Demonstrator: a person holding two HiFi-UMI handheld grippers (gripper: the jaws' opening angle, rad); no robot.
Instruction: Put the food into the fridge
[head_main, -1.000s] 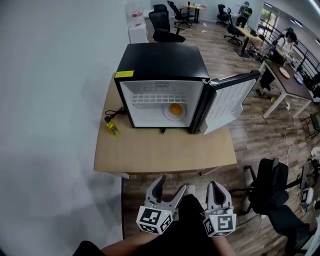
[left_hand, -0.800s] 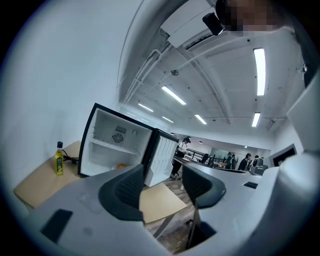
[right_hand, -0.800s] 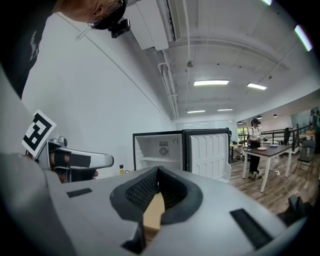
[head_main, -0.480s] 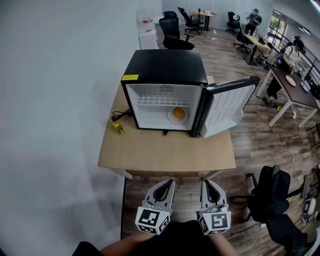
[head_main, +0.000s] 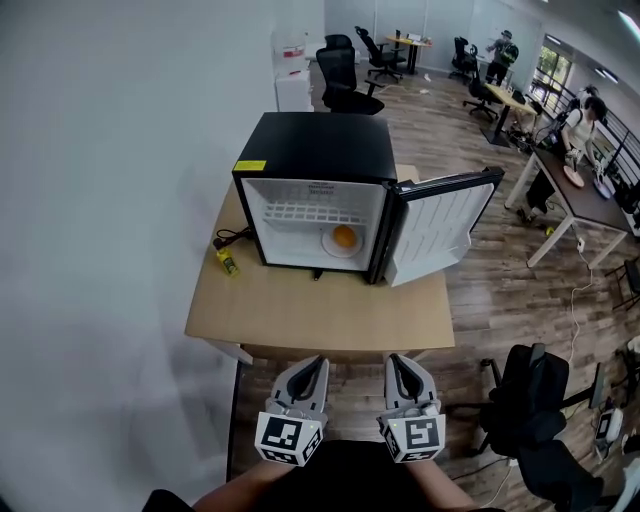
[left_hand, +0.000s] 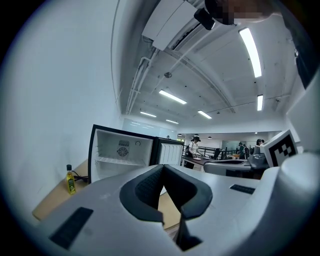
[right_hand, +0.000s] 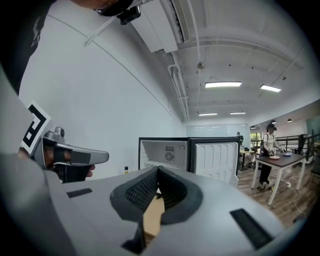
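The black mini fridge (head_main: 318, 150) stands on the wooden table (head_main: 300, 305) with its door (head_main: 438, 225) swung open to the right. Inside, a round orange food item (head_main: 344, 236) lies on a white plate (head_main: 330, 246). My left gripper (head_main: 316, 362) and right gripper (head_main: 393, 361) hang side by side below the table's near edge, close to my body, both shut with nothing between the jaws. In the left gripper view the left gripper (left_hand: 162, 168) has its pads together, and the fridge (left_hand: 122, 154) is ahead. The right gripper (right_hand: 157, 170) looks the same, facing the fridge (right_hand: 165, 154).
A small yellow bottle (head_main: 227, 262) and a black cable (head_main: 232, 238) lie on the table left of the fridge. A white wall runs along the left. Office chairs (head_main: 525, 385) stand at the right, desks and people (head_main: 585, 110) farther back.
Both grippers' jaws have gone from open to shut, with nothing in them. They stay low in front of my body, and the head view has shifted slightly.
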